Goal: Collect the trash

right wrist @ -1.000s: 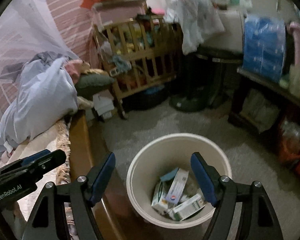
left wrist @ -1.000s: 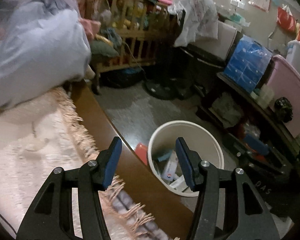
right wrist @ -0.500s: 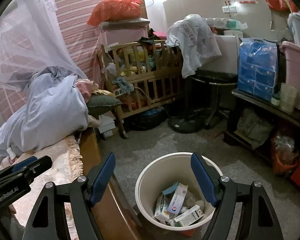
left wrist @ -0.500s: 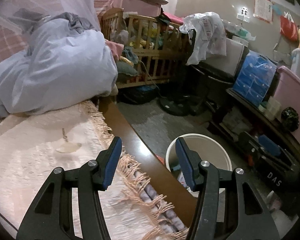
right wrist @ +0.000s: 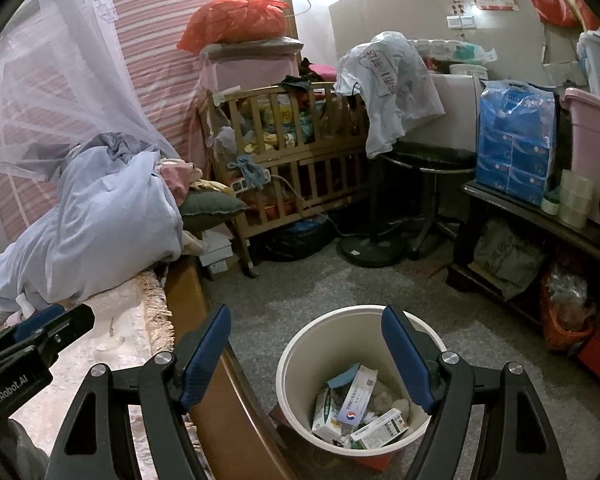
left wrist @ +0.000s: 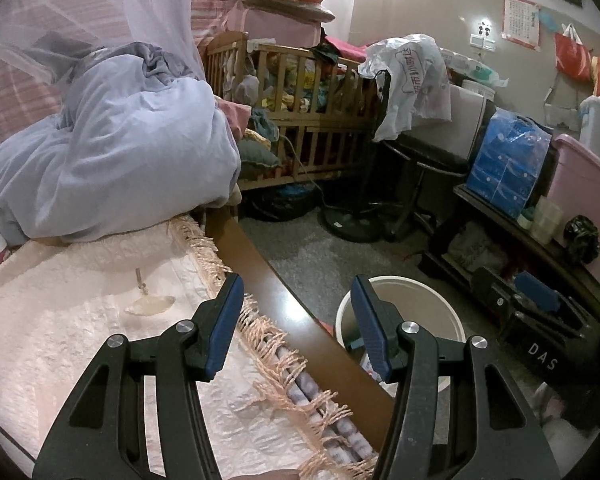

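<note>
Cluttered home bedroom — bed [left wrist: 80, 320], mosquito net [right wrist: 40, 92], wooden crib [right wrist: 296, 152]

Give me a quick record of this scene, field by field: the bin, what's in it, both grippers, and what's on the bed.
bin: cream round trash bin on the grey floor beside the bed's wooden edge
bin contents: several small cardboard boxes and crumpled paper
left gripper: open, empty, above the bed edge
right gripper: open, empty, above the bin
bed: pink fringed blanket with a heaped pale blue quilt on it
trash on bed: none clearly visible
</note>
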Motion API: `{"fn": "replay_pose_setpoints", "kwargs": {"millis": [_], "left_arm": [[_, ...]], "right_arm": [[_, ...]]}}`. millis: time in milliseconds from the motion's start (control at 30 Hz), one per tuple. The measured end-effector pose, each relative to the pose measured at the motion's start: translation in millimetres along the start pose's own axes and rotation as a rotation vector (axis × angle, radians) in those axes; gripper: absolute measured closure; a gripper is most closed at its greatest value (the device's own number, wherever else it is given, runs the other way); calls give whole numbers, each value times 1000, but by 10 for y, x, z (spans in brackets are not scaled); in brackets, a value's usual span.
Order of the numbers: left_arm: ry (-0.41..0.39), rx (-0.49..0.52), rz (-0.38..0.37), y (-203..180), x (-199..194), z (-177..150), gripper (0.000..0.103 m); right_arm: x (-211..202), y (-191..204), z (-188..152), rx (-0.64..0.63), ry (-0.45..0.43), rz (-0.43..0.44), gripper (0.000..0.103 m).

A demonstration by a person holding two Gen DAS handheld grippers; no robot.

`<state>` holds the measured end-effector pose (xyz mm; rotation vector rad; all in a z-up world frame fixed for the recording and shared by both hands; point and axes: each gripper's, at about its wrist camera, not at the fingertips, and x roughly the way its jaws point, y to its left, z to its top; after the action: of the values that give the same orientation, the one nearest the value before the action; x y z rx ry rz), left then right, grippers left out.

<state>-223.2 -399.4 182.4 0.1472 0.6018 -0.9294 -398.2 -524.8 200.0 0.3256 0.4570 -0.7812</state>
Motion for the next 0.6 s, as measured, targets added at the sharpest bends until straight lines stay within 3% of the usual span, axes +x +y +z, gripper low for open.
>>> {"fn": "replay_pose_setpoints", "kwargs": {"millis": [600], "left_arm": [[3, -1, 4, -1, 4, -5, 49]], "right_arm": [[-56, 25, -3, -3, 7, -1, 26]]}}
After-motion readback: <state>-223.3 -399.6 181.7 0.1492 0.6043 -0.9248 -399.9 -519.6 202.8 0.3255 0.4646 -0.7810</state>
